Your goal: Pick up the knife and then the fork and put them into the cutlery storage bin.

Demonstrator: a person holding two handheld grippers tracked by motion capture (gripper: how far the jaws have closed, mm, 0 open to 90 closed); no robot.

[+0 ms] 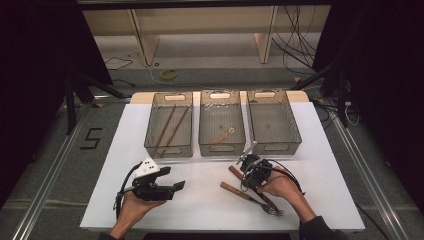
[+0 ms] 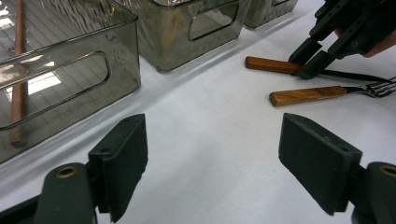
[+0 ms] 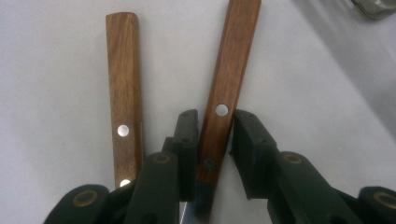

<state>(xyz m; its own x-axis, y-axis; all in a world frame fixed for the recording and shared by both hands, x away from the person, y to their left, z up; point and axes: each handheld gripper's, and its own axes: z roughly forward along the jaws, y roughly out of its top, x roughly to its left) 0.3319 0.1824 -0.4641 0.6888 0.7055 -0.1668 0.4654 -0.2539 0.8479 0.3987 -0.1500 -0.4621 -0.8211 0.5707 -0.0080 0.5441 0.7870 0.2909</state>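
on white table (image 1: 210, 200): right gripper (image 3: 210, 140) fingers clamp wooden-handled fork (image 3: 231, 60); left gripper (image 2: 212, 158) fingers wide, empty.

The two fork handles (image 3: 227, 70) (image 3: 123, 88) are reddish-brown wood with silver rivets. They lie on a white table (image 1: 200, 200) near three smoky-grey translucent bins (image 1: 222, 125). Both grippers' jaws are black.

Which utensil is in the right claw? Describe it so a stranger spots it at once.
On the white table, look just in front of the middle clear bin, where two wooden-handled utensils lie side by side. It is the wooden-handled utensil nearer the bins, clamped in the right claw; the fork beside it lies free.
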